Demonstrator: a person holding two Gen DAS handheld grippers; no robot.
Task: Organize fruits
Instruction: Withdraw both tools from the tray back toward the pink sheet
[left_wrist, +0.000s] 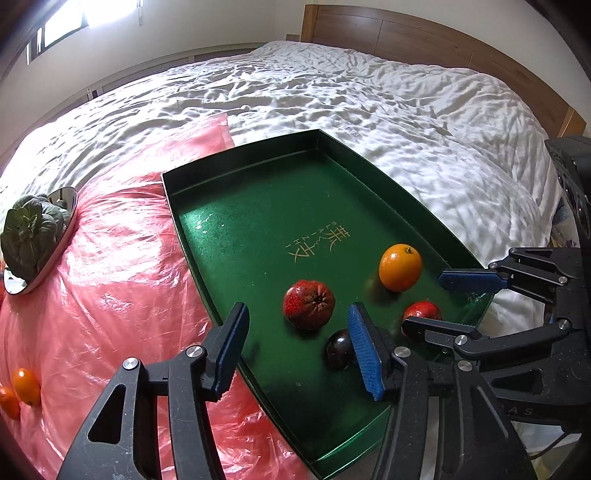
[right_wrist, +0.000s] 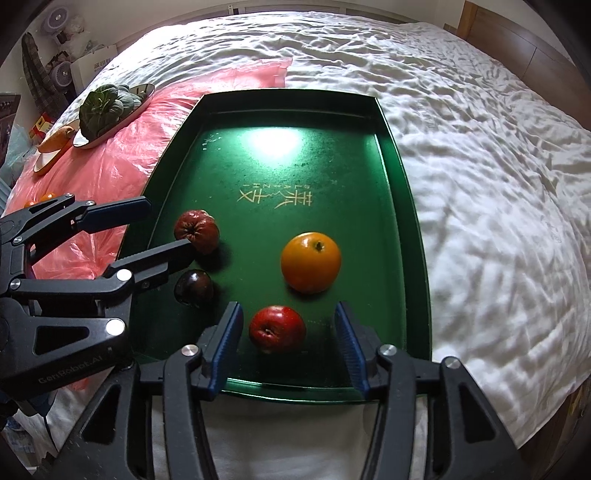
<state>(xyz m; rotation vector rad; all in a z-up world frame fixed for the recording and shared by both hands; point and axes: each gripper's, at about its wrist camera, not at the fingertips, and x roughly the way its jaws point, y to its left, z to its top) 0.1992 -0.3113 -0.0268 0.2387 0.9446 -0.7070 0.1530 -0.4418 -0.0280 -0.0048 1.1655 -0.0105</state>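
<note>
A green tray (left_wrist: 240, 206) lies on the bed and holds several fruits. My left gripper (left_wrist: 299, 343) stands open over its near left part. A wrinkled red fruit (left_wrist: 309, 304) sits just beyond the fingertips, untouched, and a dark plum (left_wrist: 339, 349) lies by the right finger. My right gripper (right_wrist: 288, 332) is open around a red apple (right_wrist: 277, 328), with a gap at each pad. An orange (right_wrist: 310, 262) rests farther in. The right wrist view also shows the left gripper (right_wrist: 155, 230), the wrinkled fruit (right_wrist: 195, 230) and the plum (right_wrist: 194, 288).
A pink plastic sheet (left_wrist: 110, 277) covers the bed left of the tray. On it are a metal dish with leafy greens (left_wrist: 33, 236) and two small orange fruits (left_wrist: 26, 386). Rumpled white bedding (left_wrist: 406, 110) spreads right, with a wooden headboard (left_wrist: 406, 37) behind.
</note>
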